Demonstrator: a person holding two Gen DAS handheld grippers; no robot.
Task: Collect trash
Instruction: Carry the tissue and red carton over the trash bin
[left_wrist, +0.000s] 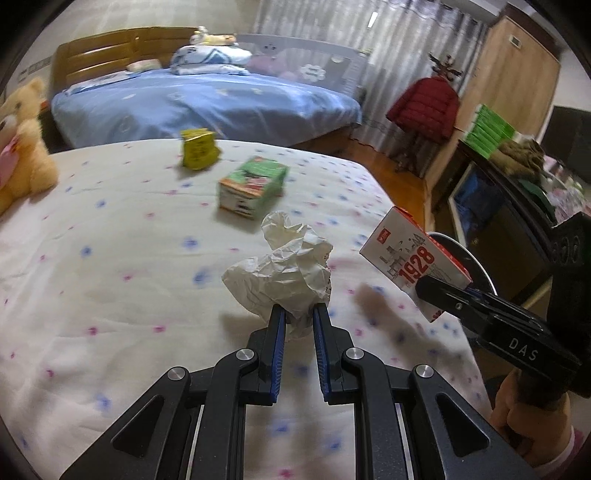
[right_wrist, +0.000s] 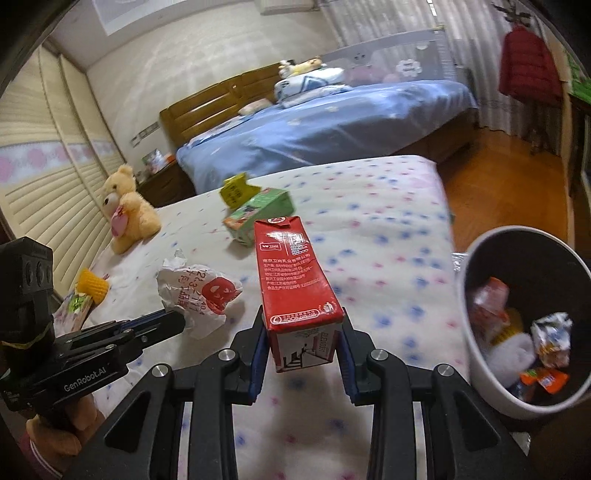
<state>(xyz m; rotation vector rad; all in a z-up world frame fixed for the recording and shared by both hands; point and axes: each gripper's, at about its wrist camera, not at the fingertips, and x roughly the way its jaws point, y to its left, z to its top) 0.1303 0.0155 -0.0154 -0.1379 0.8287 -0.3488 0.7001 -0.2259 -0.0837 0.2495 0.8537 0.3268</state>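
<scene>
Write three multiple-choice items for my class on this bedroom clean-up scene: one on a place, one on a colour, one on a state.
1. Where is the round white trash bin?
A. beside the mattress edge
B. on the blue bed
C. beside the teddy bear

2. What colour is the tall milk carton printed "1928"?
A. green
B. red and white
C. yellow

3. What are the left tongs doing?
A. hanging open
B. gripping the crumpled white paper wrapper
C. holding a green box

Answers:
1 A, the bin stands off the flowered mattress edge.
2 B, red sides, white face.
3 B, both fingers pinch the paper.
</scene>
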